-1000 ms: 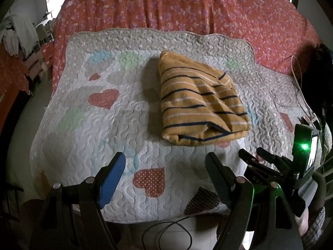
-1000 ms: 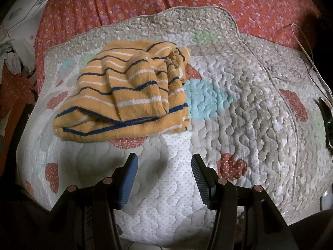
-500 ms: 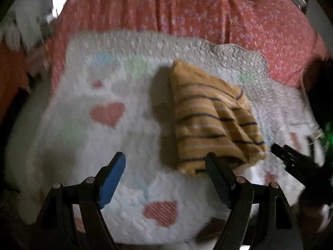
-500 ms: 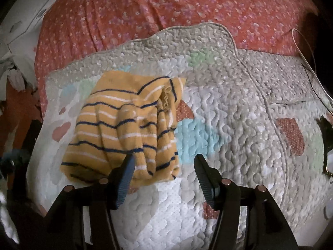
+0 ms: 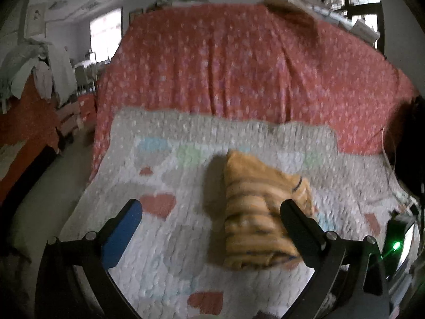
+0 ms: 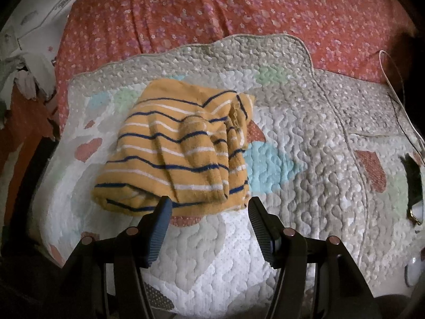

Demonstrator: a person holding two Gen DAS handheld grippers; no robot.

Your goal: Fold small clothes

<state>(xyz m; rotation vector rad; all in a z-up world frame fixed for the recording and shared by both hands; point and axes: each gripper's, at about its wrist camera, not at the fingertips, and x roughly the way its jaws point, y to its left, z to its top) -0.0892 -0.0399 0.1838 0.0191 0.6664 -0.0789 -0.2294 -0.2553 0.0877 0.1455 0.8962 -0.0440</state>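
The left gripper has just been opened wide, the right gripper is held open (both empty); the striped garment, just ahead, appears folded.

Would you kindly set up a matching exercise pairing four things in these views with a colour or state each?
Things:
1. garment
2. quilt
3. bedspread
4. left gripper

Descriptions:
A. red with small flowers
B. open, nothing between its fingers
C. folded, orange with blue and white stripes
D. pale, with heart patches

Pairs: 1-C, 2-D, 3-A, 4-B
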